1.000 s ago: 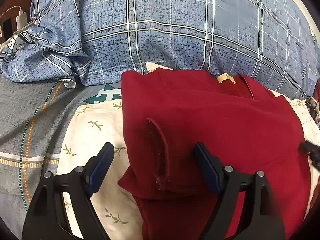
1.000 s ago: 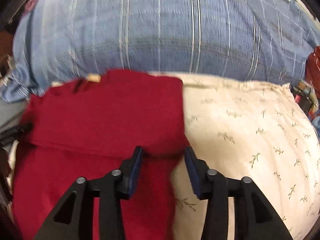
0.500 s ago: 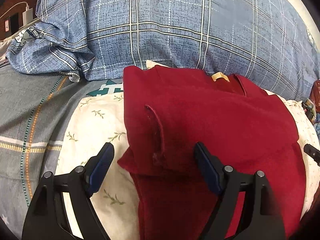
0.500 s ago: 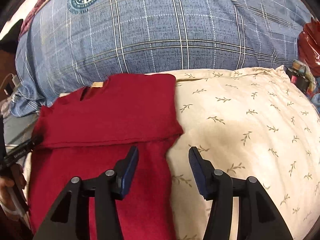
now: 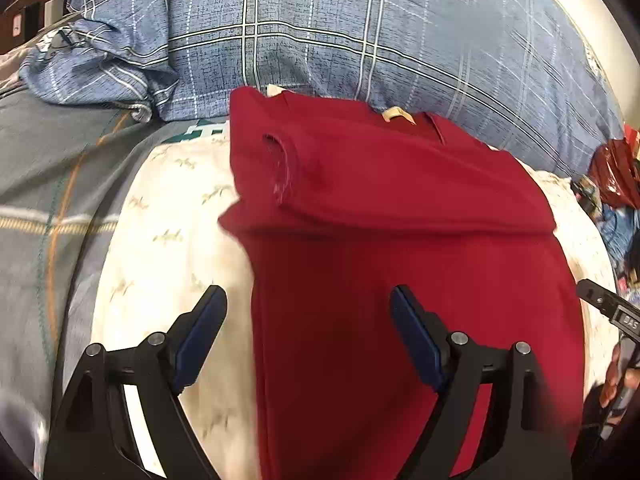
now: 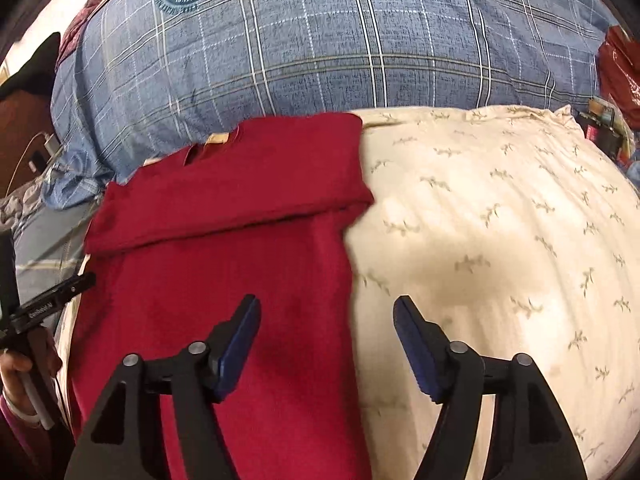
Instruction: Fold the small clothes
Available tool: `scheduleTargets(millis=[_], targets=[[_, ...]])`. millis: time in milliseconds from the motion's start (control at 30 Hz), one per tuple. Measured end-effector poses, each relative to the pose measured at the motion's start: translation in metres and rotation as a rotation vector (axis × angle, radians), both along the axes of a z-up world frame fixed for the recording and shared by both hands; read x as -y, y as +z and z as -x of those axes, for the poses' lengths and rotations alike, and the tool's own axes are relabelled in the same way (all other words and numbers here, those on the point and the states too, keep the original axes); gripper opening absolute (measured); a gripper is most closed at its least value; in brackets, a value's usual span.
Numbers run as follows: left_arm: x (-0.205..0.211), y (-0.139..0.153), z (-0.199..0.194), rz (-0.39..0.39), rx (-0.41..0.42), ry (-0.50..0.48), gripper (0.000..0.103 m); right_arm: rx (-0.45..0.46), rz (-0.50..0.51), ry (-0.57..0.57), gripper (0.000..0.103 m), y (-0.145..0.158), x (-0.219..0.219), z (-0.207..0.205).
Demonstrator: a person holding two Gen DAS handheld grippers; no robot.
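Observation:
A dark red shirt (image 5: 400,264) lies on a cream leaf-print pillow (image 5: 160,248), its sides folded in so it forms a long strip with the collar and tan label at the far end. It also shows in the right wrist view (image 6: 224,272). My left gripper (image 5: 308,320) is open and empty, held above the strip's left edge. My right gripper (image 6: 326,332) is open and empty, held above the strip's right edge where it meets the cream pillow (image 6: 500,240).
A big blue plaid pillow (image 5: 360,32) rises behind the shirt, also in the right wrist view (image 6: 320,40). A grey striped sheet (image 5: 48,200) lies to the left. A red bag (image 5: 616,172) and small clutter sit at the right edge.
Both grippers have pulled back toward the near end of the shirt and risen. The right gripper has opened wider. The shirt stays put.

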State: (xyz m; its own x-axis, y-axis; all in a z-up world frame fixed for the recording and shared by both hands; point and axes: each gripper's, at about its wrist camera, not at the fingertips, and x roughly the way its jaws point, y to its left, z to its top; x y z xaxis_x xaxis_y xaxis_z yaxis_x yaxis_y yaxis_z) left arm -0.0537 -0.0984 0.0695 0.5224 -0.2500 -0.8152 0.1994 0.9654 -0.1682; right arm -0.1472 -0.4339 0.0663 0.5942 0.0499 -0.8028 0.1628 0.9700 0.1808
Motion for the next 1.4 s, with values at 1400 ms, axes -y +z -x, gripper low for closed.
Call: scheduleTargets(millis=[1400], targets=[[-0.037, -0.026, 0.175, 0.114, -0.263, -0.068, 0.084, -0.183, -0.398, 0.342, 0.036, -0.037, -0.007, 0.128]])
